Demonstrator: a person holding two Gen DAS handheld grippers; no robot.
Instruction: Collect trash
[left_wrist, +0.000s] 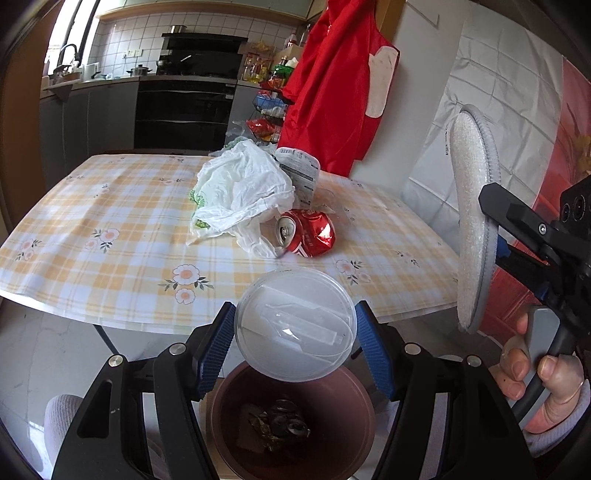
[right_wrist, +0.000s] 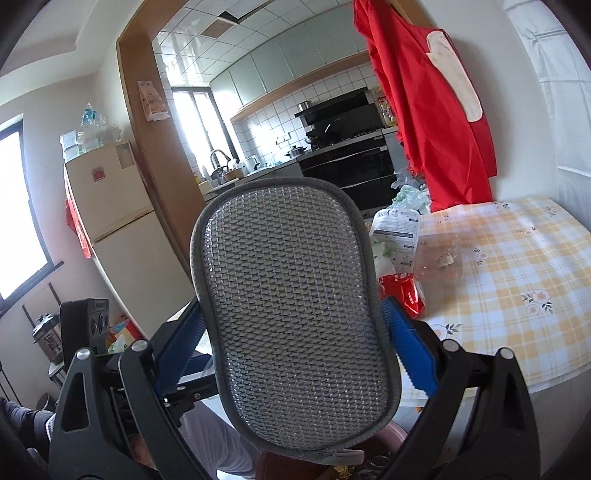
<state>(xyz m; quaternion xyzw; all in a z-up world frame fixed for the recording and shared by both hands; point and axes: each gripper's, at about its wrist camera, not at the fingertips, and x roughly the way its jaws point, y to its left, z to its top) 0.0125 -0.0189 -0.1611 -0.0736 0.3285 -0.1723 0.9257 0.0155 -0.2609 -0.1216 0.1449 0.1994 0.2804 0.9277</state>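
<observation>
The left gripper (left_wrist: 295, 354) is clamping a round clear plastic lid (left_wrist: 295, 325) directly above the brown plastic bin (left_wrist: 332, 435), so release is looking straightforward; the right gripper (right_wrist: 295, 350) is pinching a grey mesh scrubbing pad (right_wrist: 291, 314) upright beside it.

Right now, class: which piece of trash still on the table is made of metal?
The crushed red can, lying on its side beside the white plastic bag. The bag and the printed wrapper behind it are soft plastic film.

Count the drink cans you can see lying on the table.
1: a crushed red can on the checked tablecloth, touching the white plastic bag. More may hide under the bag.
</observation>
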